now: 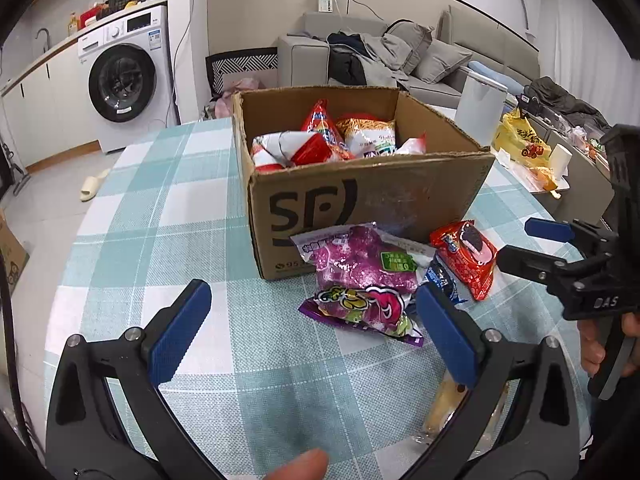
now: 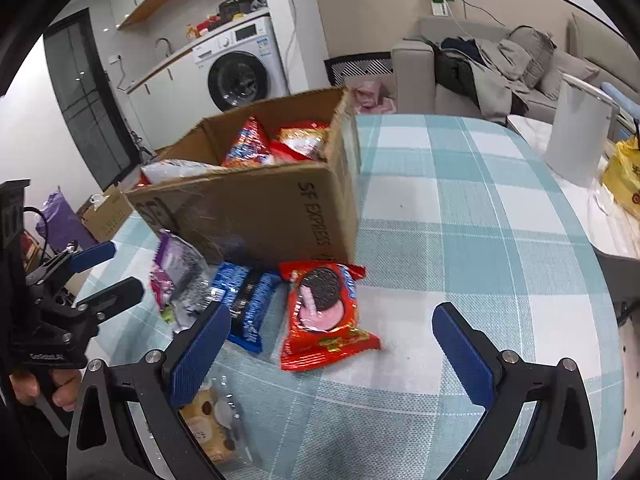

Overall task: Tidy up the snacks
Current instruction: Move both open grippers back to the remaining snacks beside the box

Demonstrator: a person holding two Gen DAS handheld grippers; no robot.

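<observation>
An open cardboard box stands on the checked tablecloth with several snack packets inside. In front of it lie a purple packet, a second purple packet, a blue cookie packet and a red cookie packet. A clear-wrapped yellow pastry lies nearest me. My left gripper is open beside the purple packets. My right gripper is open, its fingers either side of the red packet.
A white cylinder and a yellow bag sit beyond the table's right edge. A washing machine, a sofa with clothes, and a cardboard box on the floor surround the table.
</observation>
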